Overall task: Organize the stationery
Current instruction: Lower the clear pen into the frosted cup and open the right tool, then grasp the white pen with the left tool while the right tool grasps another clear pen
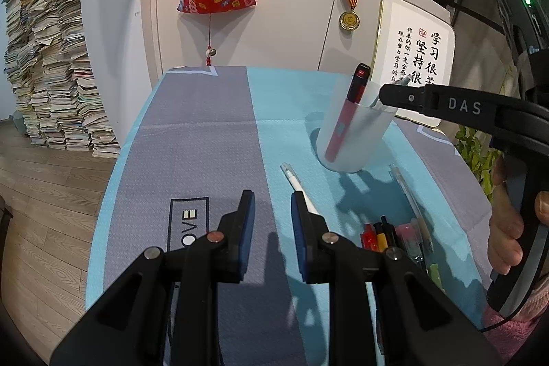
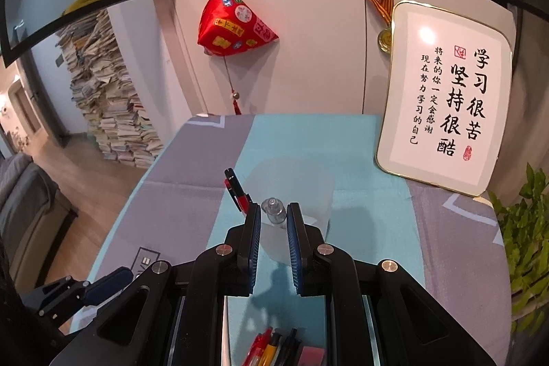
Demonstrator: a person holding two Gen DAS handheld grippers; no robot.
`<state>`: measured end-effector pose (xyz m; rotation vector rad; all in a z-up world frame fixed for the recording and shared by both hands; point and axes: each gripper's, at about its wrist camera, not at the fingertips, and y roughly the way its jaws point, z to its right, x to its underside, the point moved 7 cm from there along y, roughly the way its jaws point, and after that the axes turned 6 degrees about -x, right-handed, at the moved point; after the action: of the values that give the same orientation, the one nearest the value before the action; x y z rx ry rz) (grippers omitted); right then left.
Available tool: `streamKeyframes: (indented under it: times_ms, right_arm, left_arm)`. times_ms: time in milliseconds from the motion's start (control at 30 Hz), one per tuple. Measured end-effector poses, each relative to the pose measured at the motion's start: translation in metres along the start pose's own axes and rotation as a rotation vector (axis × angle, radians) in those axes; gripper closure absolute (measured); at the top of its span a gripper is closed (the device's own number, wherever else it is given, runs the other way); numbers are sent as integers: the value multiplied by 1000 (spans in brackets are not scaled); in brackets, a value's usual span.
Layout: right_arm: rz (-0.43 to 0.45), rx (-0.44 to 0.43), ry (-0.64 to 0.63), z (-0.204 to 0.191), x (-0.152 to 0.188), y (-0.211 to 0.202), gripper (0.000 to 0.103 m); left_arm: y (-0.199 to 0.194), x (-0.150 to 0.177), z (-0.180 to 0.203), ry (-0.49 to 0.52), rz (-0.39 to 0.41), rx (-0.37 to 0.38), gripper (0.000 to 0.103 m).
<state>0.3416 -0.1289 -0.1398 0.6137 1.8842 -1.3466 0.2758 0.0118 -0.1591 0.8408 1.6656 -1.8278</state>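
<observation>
A frosted white cup (image 1: 355,129) stands on the blue and grey cloth and holds a red pen (image 1: 348,114). My right gripper (image 2: 272,215) hovers over the cup (image 2: 291,194), its pads close on either side of a clear pen's end (image 2: 273,211) that drops into the cup. In the left wrist view the right gripper's finger (image 1: 405,96) reaches over the cup rim. My left gripper (image 1: 272,215) is open and empty, low over the cloth. A white pen (image 1: 296,186) lies just beyond its right finger. Several coloured pens (image 1: 381,234) and a clear pen (image 1: 411,204) lie to its right.
A framed calligraphy board (image 2: 446,105) leans on the wall behind the cup. A green plant (image 2: 525,256) stands at the right table edge. A red pouch (image 2: 233,23) hangs on the cabinet. Stacked books (image 1: 51,74) stand on the floor at left.
</observation>
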Motion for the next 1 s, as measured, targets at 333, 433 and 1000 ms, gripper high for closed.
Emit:
streamKeyframes:
  times_ms: [333, 433, 1000]
  right_arm:
    - [-4, -8, 5, 2, 4, -10, 86]
    - [-18, -15, 8, 3, 10, -20, 86]
    - [-145, 82, 121, 67, 72, -34, 86]
  left_arm:
    - [0, 1, 3, -1, -8, -5, 83]
    - [1, 0, 4, -1, -11, -7, 79]
    - [21, 8, 19, -15, -65, -46, 60]
